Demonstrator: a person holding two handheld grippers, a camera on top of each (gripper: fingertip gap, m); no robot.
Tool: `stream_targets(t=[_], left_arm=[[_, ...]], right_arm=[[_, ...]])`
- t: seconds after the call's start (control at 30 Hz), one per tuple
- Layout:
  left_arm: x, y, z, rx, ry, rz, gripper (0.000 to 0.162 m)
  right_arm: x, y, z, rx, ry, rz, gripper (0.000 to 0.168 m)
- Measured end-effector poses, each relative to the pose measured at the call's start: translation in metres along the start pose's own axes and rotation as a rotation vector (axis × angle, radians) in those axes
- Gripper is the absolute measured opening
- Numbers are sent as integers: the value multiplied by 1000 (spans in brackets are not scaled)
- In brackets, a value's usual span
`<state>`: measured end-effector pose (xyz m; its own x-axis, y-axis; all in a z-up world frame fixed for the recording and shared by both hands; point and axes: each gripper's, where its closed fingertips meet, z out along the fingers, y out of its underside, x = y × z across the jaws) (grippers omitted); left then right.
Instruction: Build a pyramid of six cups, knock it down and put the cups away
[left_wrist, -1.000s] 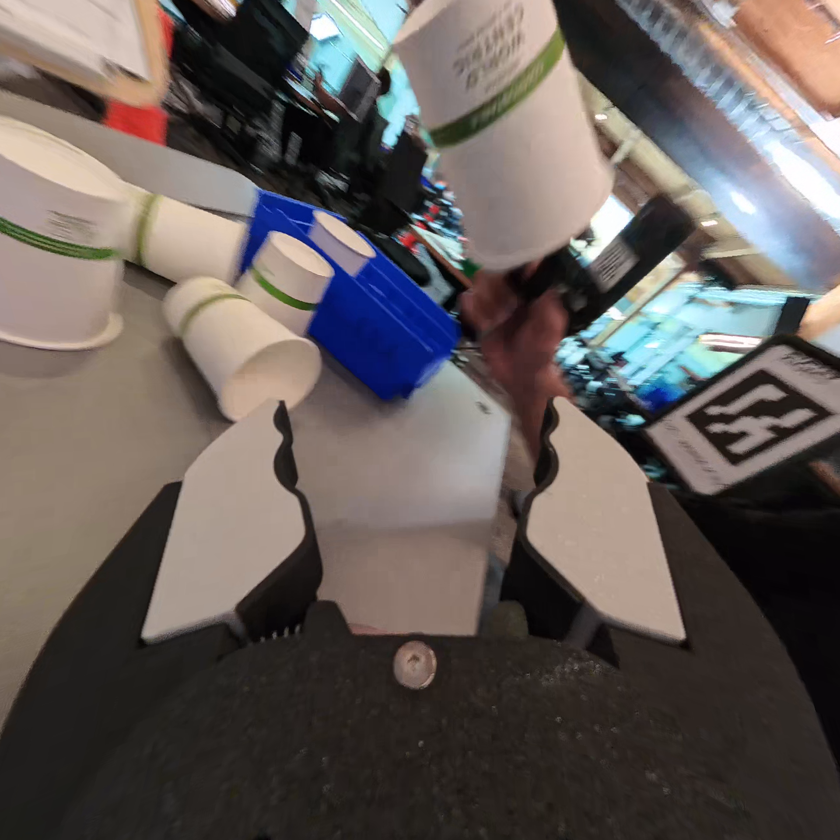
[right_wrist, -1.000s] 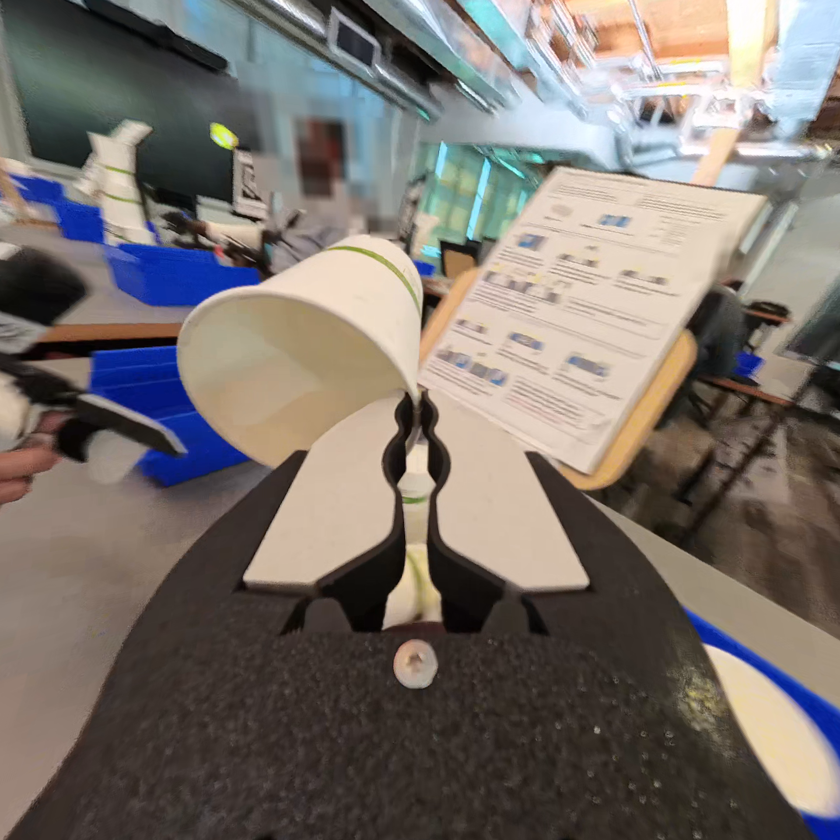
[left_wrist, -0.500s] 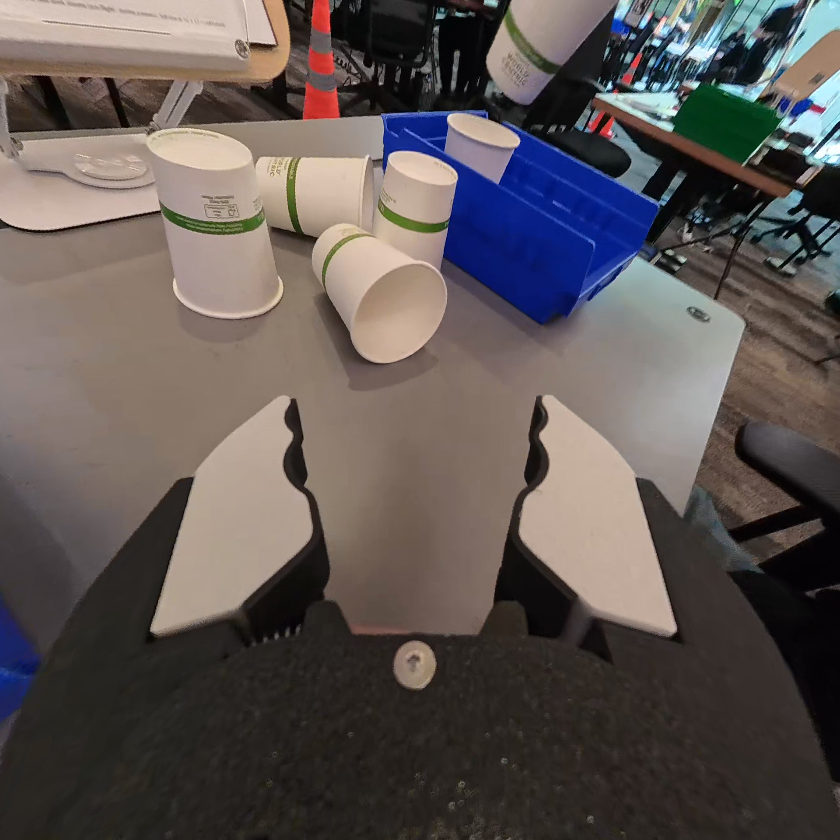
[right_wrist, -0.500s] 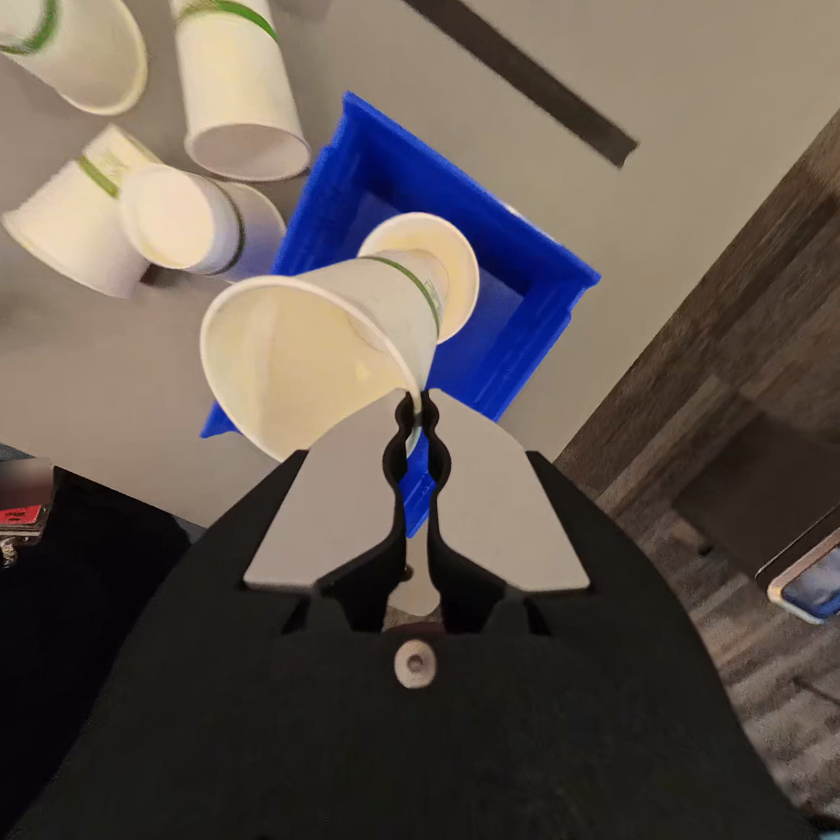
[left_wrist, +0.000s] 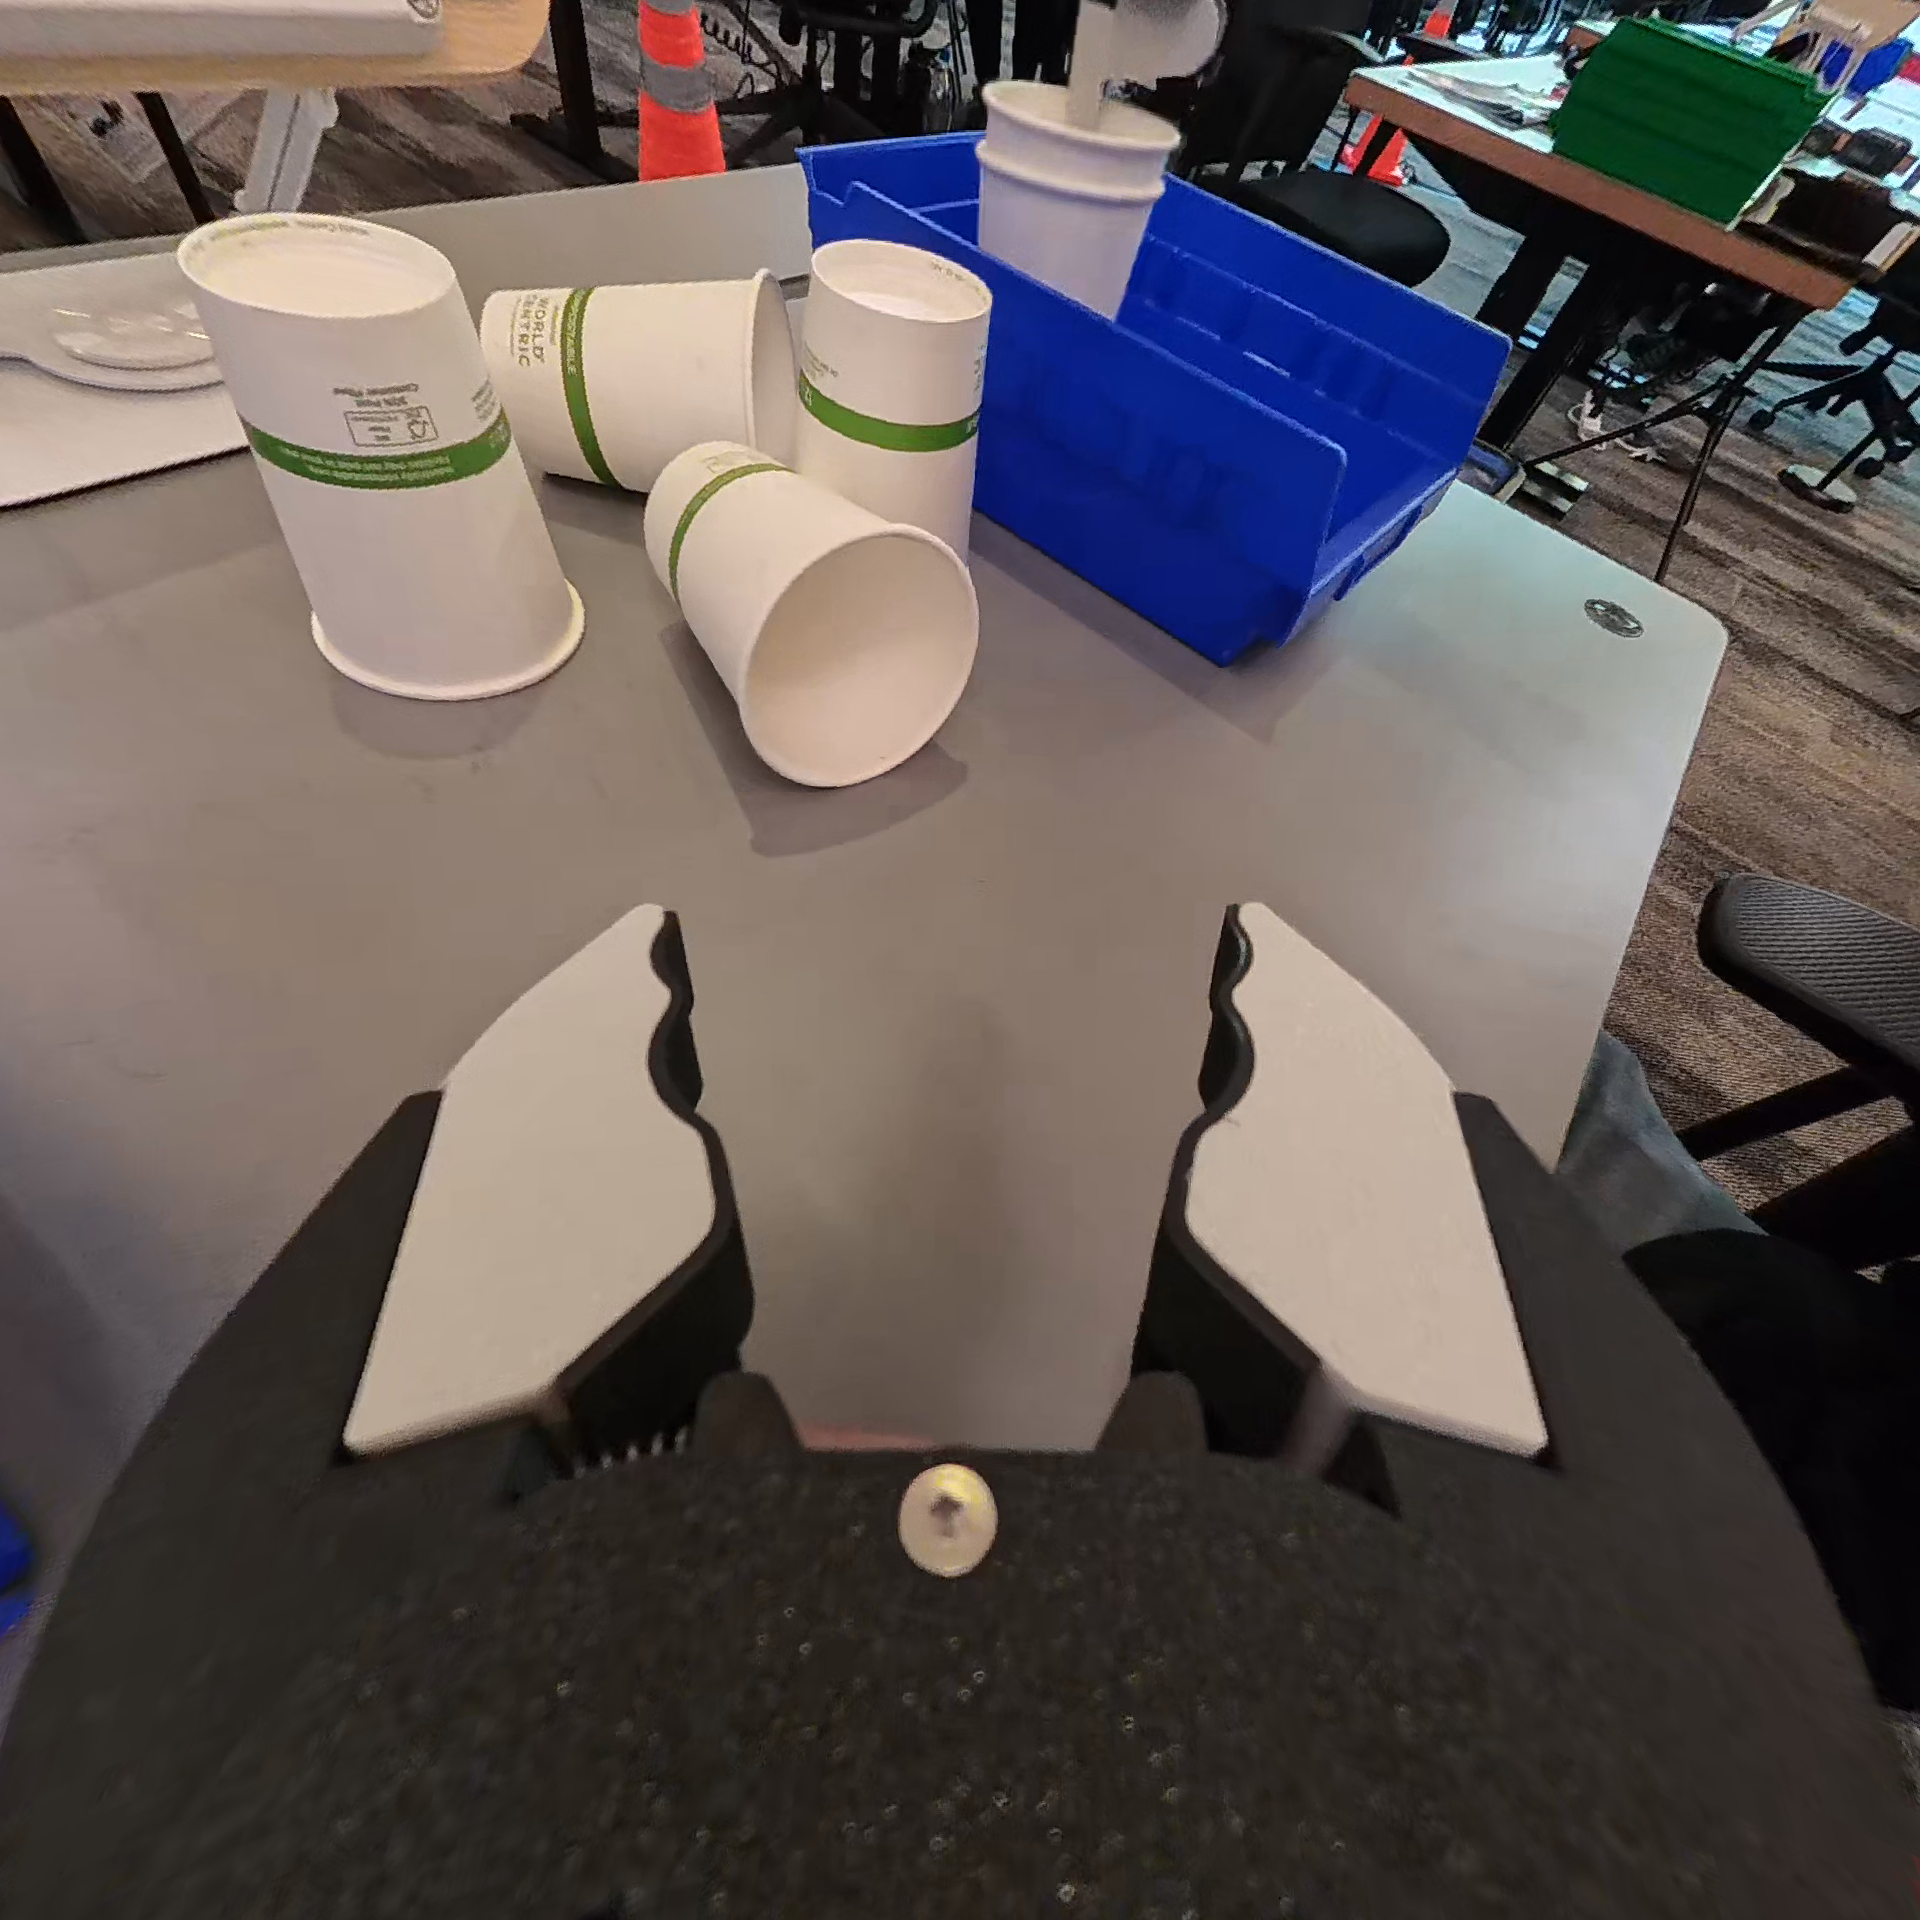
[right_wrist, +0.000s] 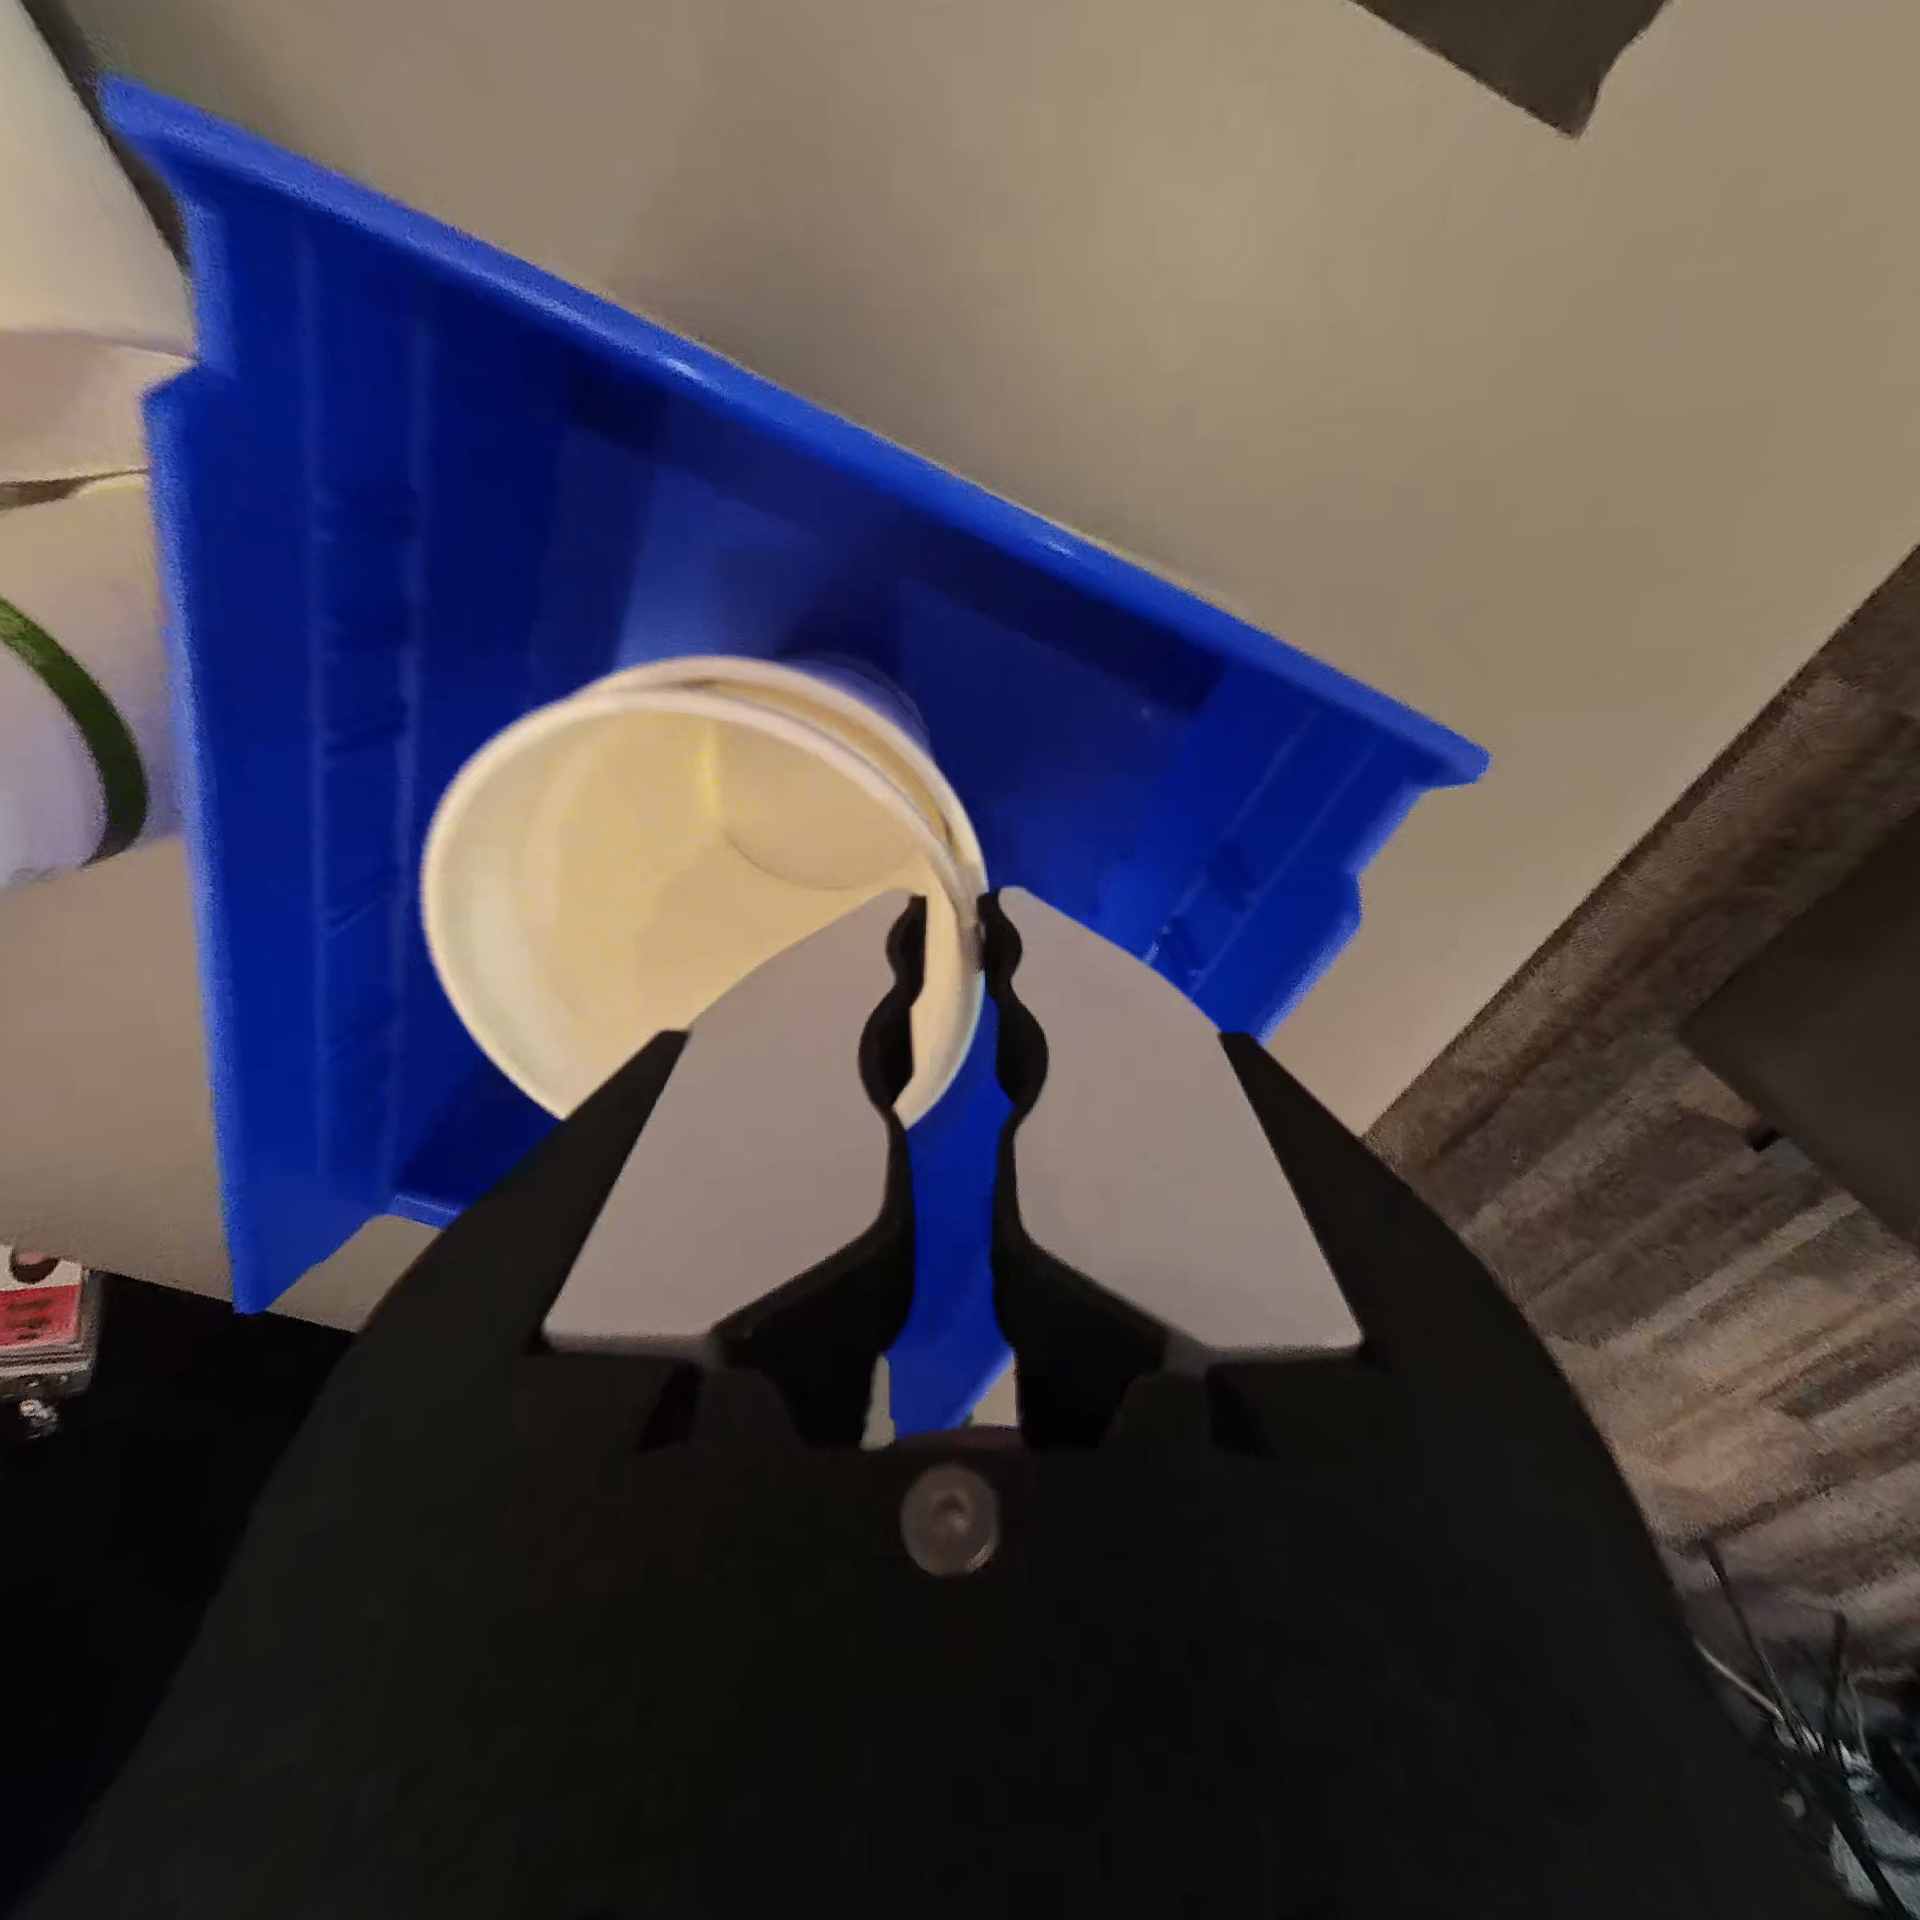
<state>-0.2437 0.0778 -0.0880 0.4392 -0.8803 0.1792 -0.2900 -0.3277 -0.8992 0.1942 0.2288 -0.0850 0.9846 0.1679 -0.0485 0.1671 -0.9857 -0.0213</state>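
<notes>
Pinching the rim of a cup (right_wrist: 665, 883), the right tool (right_wrist: 951, 914) nests it into another in the blue bin (right_wrist: 416, 623). Left tool (left_wrist: 951, 997) gapes wide, empty, over the bench (left_wrist: 312, 883). Four cups wait outside; a crooked drop could tip the stack

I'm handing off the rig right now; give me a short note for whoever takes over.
Right tool: closed on the rim of the top cup, which sits nested in another cup inside the blue bin; not yet released.
Left tool: open, empty, above the grey table.
Done: pyramid is down; two cups stacked in the bin.
Left: four cups on the table beside the bin: two upside down, two on their sides.
Next, probably: release, then collect those four.
</notes>
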Motion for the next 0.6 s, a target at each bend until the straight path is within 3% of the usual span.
stream_targets(t=[0.13,0.23,0.33,0.4,0.5,0.57,0.6], left_arm=[[-7,6,4,-14,-22,-4,94],[-14,13,7,-31,-45,-24,94],[-32,12,14,-40,-109,-1,94],[-50,4,25,-61,-156,18,95],[-89,-14,48,-92,-245,-23,95],[-119,-24,68,-129,-311,-84,99],[-129,-31,81,-132,-314,-98,102]], right_arm=[[-3,2,-18,69,43,-70,32],[-26,-4,-60,333,116,-140,40],[-95,17,-92,691,109,-244,50],[-173,49,-82,854,-71,-337,55],[-294,104,-41,985,-474,-448,56],[-339,127,-13,1070,-562,-451,64],[-355,136,1,1102,-577,-450,58]])
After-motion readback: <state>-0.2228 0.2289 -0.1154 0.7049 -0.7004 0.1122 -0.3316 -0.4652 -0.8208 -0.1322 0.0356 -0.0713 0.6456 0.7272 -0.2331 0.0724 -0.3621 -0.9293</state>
